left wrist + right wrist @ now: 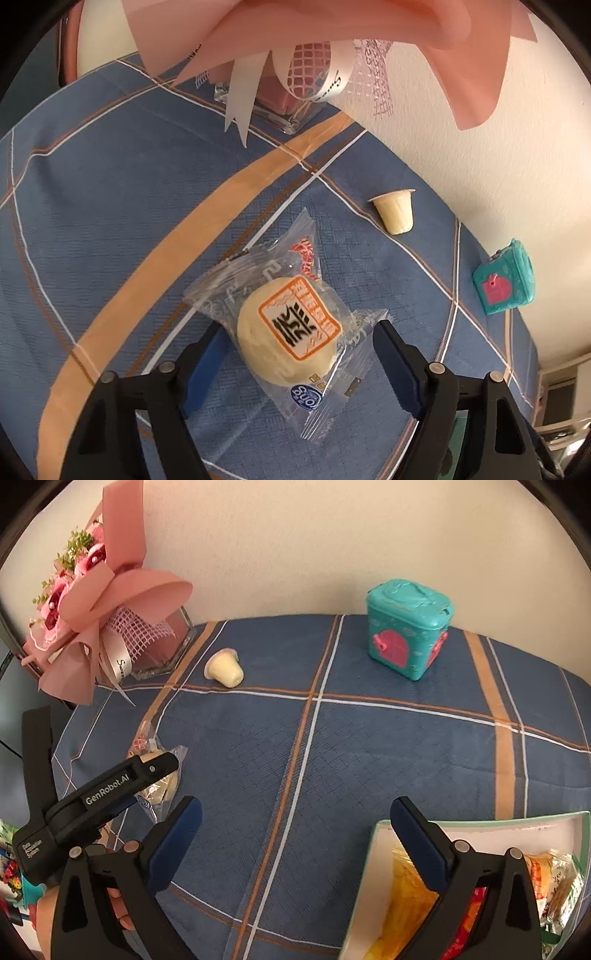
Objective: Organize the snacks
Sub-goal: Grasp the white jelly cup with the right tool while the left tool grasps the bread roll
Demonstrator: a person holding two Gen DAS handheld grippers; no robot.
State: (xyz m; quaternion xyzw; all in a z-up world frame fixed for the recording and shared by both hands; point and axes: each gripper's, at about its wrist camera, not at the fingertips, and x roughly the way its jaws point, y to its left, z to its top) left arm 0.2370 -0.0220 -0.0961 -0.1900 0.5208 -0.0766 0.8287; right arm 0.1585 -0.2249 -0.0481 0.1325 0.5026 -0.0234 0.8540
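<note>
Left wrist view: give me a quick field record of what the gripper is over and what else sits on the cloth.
left gripper: open, fingers either side of the wrapped pastry, pads not pressing
wrapped pastry: flat on the blue plaid tablecloth
jelly cup: lying on its side, apart from the pastry
teal toy box: near the wall
snack box: open, under the right gripper

A home: plaid tablecloth (369, 738), wrapped bouquet (92, 602), plain wall (295, 535)

The left gripper (122, 786) body carries "GenRobot.AI" in white lettering. The wrapped pastry (291, 328) bears an orange-framed black Chinese character; remaining print is illegible.
</note>
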